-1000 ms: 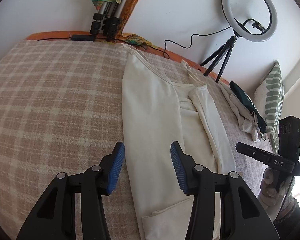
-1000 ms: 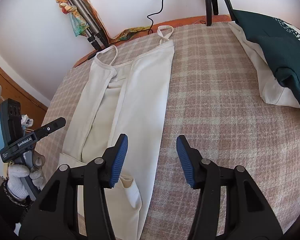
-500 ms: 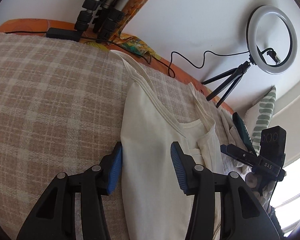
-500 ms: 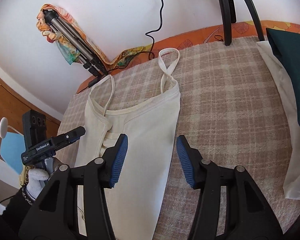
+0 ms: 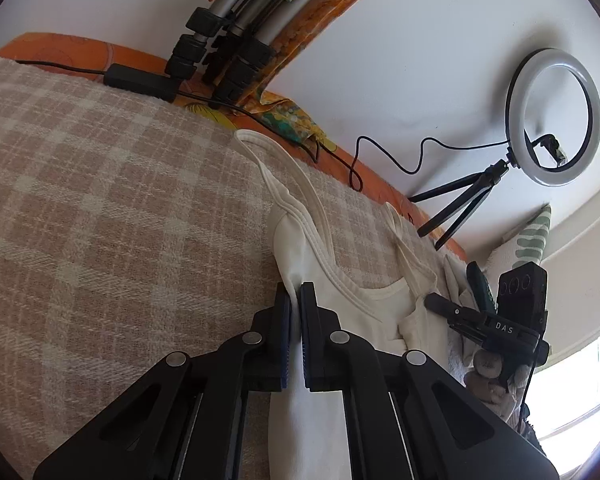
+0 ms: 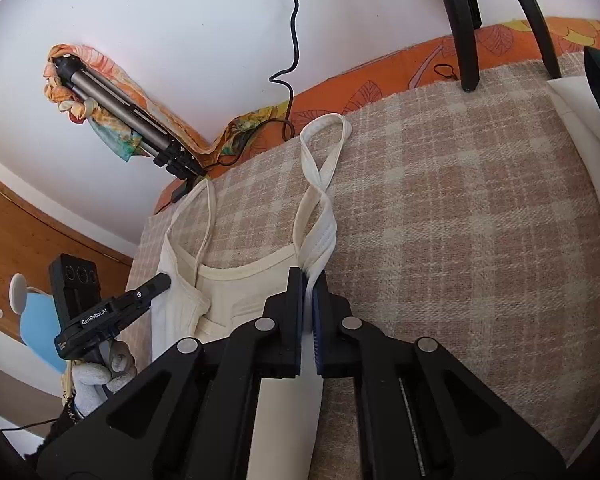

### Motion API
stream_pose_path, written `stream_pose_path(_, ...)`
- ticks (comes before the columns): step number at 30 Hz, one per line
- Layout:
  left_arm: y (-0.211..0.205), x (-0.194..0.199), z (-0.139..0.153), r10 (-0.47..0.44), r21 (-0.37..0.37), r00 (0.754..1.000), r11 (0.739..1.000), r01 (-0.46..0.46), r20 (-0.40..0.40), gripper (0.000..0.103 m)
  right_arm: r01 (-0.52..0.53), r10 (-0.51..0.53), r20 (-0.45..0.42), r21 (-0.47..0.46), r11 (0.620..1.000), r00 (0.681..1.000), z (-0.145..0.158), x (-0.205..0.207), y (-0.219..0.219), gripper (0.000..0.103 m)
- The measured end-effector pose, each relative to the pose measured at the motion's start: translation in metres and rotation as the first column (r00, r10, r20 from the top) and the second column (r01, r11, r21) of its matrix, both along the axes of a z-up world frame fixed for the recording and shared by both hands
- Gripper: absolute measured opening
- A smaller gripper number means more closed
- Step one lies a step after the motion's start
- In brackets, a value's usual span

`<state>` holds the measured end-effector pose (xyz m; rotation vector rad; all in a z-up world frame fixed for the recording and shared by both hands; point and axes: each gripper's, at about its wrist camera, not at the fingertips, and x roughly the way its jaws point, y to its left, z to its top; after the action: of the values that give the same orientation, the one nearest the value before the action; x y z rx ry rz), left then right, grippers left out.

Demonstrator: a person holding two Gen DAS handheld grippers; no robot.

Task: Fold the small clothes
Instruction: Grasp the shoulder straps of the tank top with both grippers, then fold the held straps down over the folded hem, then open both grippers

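The left tool [image 5: 296, 300] is clamped on the top [image 5: 340, 320] at one upper corner, where the strap [image 5: 296, 196] meets the body, with a fold of cream cloth pinched between the blue pads. The right tool [image 6: 308, 280] is clamped the same way on the opposite corner, at the foot of the other strap [image 6: 320, 176], which loops and twists once ahead of it.

The top looks thin, soft and very light, so it should drape and sag between the two holds rather than keep any shape; the bound edges at the strap roots are the firmest places to grip, and both tools have them. The straps will likely dangle and tangle when lifted.

It is a cream sleeveless top with narrow straps and stitched binding round the neckline, already narrowed lengthwise with its sides turned in. It lies on a bed [image 5: 100, 200] covered in beige check cloth, straps towards the wall.
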<state>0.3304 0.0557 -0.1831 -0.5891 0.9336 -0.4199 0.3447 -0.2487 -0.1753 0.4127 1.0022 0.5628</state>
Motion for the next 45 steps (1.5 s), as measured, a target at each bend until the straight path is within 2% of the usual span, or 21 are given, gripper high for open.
stream_pose_path(2,0.004,0.002,0.0,0.016,-0.009,1.0,1.0,-0.016,0.005,0.003,0.007,-0.006,0.009,-0.067,0.998,1.0,0.002,0.002,0.003,0.005)
stream_pose_path(5,0.01,0.005,0.002,0.028,-0.036,1.0,0.999,-0.028,0.004,0.007,-0.001,0.002,0.016,-0.076,0.997,1.0,0.005,0.002,0.004,0.005)
stream_pose_path(6,0.01,0.008,0.001,0.016,-0.064,1.0,0.998,-0.017,-0.01,0.018,-0.002,0.003,0.013,-0.072,0.997,1.0,0.005,0.002,0.004,0.005)
stream_pose_path(7,0.01,0.01,0.0,0.007,-0.087,1.0,0.996,-0.01,-0.027,0.035,0.0,0.001,0.004,-0.063,0.998,1.0,0.005,0.003,0.003,0.006)
stream_pose_path(9,0.008,0.013,0.0,0.011,-0.1,0.999,0.995,-0.016,-0.044,0.056,-0.003,0.003,-0.006,-0.02,1.0,1.0,0.004,0.005,0.0,0.01)
stream_pose_path(12,-0.001,0.021,-0.001,-0.004,-0.08,0.999,0.997,0.001,-0.035,0.056,0.012,-0.012,-0.024,0.017,1.0,1.0,0.0,0.008,-0.003,0.04)
stream_pose_path(13,-0.004,0.023,-0.002,-0.017,-0.079,0.999,0.997,0.014,-0.035,0.055,0.018,-0.017,-0.036,0.026,1.0,0.999,-0.002,0.011,-0.003,0.051)
stream_pose_path(15,-0.011,0.028,-0.002,-0.035,-0.065,0.999,0.997,0.034,-0.018,0.049,0.018,-0.016,-0.037,0.053,0.998,0.999,-0.003,0.013,-0.001,0.055)
stream_pose_path(16,-0.013,0.03,-0.004,-0.041,-0.064,0.999,0.997,0.039,-0.023,0.031,0.012,-0.011,-0.032,0.049,0.999,0.999,-0.003,0.014,0.002,0.055)
stream_pose_path(17,-0.013,0.034,-0.007,-0.043,-0.072,0.998,0.997,0.039,-0.041,0.019,-0.001,0.002,-0.027,0.042,0.999,1.0,-0.003,0.016,0.005,0.054)
stream_pose_path(18,-0.012,0.036,-0.011,-0.04,-0.089,0.997,0.995,0.034,-0.059,0.001,-0.013,0.014,-0.026,0.034,0.999,1.0,-0.003,0.017,0.009,0.051)
stream_pose_path(19,-0.01,0.038,-0.013,-0.034,-0.103,0.997,0.994,0.027,-0.067,0.001,-0.021,0.022,-0.022,0.022,1.0,1.0,-0.003,0.018,0.012,0.032)
stream_pose_path(20,-0.009,0.038,-0.013,-0.026,-0.104,0.997,0.994,0.019,-0.066,0.001,-0.026,0.026,-0.028,-0.001,1.0,0.999,-0.004,0.019,0.015,0.01)
stream_pose_path(22,-0.007,0.035,-0.008,-0.024,-0.102,0.999,0.995,0.02,-0.046,0.001,-0.015,0.014,-0.036,-0.03,0.999,0.999,-0.004,0.021,0.016,0.007)
stream_pose_path(24,-0.006,0.032,0.001,-0.025,-0.089,0.999,0.996,0.023,-0.022,0.001,-0.017,0.017,-0.017,-0.021,1.0,1.0,0.002,0.018,0.013,0.007)
stream_pose_path(32,-0.001,0.006,0.039,-0.018,-0.092,0.998,0.995,0.023,0.058,0.002,-0.015,0.015,0.082,0.001,1.0,0.996,0.051,-0.011,0.001,0.006)
stream_pose_path(40,-0.006,-0.045,0.083,-0.032,-0.065,0.991,0.997,0.041,0.131,0.002,-0.022,0.018,0.123,0.026,0.999,0.992,0.09,-0.07,-0.005,0.006)
stream_pose_path(45,-0.005,-0.088,0.098,-0.039,-0.044,0.985,0.998,0.047,0.167,0.002,-0.027,0.023,0.139,0.029,0.999,0.99,0.104,-0.119,-0.007,0.006)
